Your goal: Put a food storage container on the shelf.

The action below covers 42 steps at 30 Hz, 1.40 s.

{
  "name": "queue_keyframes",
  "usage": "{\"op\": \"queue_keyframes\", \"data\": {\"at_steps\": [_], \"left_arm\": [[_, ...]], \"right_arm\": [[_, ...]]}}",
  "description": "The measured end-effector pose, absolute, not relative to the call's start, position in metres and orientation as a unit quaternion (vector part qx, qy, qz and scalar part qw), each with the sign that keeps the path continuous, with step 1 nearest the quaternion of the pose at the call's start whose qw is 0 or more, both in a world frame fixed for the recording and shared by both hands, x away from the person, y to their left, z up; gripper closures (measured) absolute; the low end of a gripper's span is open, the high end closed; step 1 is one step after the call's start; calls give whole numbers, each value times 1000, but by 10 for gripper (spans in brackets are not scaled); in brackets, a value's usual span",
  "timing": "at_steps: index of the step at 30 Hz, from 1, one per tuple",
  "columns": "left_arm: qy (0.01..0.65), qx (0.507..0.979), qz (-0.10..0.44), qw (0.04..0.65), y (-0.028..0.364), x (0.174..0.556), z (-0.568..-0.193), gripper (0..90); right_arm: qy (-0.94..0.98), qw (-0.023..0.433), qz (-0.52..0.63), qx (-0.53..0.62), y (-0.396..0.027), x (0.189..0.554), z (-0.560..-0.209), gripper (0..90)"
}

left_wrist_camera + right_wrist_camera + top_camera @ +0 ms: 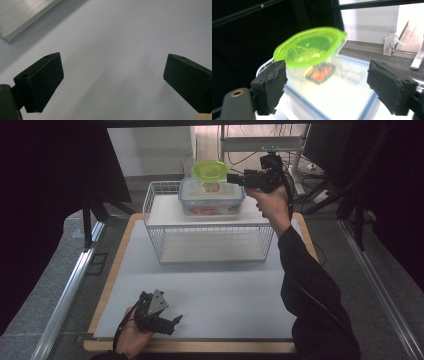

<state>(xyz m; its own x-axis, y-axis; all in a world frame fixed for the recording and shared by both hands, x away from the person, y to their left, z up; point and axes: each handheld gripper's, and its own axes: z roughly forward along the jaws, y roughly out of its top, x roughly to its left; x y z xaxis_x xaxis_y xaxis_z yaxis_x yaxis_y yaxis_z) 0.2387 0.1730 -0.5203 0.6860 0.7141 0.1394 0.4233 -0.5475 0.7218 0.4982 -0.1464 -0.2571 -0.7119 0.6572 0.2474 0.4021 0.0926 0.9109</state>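
Green-lidded and clear-walled, the small container (210, 172) sits in the upper centre of the high view, stacked on the blue-rimmed storage box (212, 196) that rests on the top shelf of the white wire rack (155, 227). The placing looks done: the right gripper (231, 178) is level with the container at its right side, and in the right gripper view its fingers (270, 85) stand spread well apart, released, with the container (312, 55) beyond them and not pressed by either pad. What seems left is only for that hand to draw clear. The container is translucent, its lime lid slightly domed, and something red and dark shows through the plastic. It appears upright, though the picture is blurred. At the lower left of the high view the left gripper (176, 321) rests low over the pale table (225, 295), its fingers (42, 80) wide apart and empty.
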Motion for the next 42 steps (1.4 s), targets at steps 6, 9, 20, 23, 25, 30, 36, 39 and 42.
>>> {"op": "queue_keyframes", "data": {"at_steps": [6,9,20,23,25,30,36,39,42], "left_arm": [[333,853,217,339,173,239,-520,26],[332,853,218,339,173,239,-520,26],[328,853,225,338,172,238,-520,22],[328,853,225,338,172,238,-520,20],[327,853,227,338,172,238,-520,19],[328,853,228,336,172,238,-521,15],[330,847,222,353,172,238,-520,8],[330,845,220,358,173,238,-519,4],[326,847,216,360,174,238,-518,2]], "right_arm": [[753,124,553,334,-155,478,-269,101],[757,127,548,332,-158,471,-273,92],[769,136,547,302,-172,435,-293,58],[773,141,543,296,-172,429,-298,54],[778,141,538,291,-172,422,-303,49],[783,138,539,279,-170,409,-313,42],[791,130,535,268,-168,395,-330,41],[792,126,535,268,-168,390,-340,41],[794,124,532,268,-168,381,-357,40]]}}
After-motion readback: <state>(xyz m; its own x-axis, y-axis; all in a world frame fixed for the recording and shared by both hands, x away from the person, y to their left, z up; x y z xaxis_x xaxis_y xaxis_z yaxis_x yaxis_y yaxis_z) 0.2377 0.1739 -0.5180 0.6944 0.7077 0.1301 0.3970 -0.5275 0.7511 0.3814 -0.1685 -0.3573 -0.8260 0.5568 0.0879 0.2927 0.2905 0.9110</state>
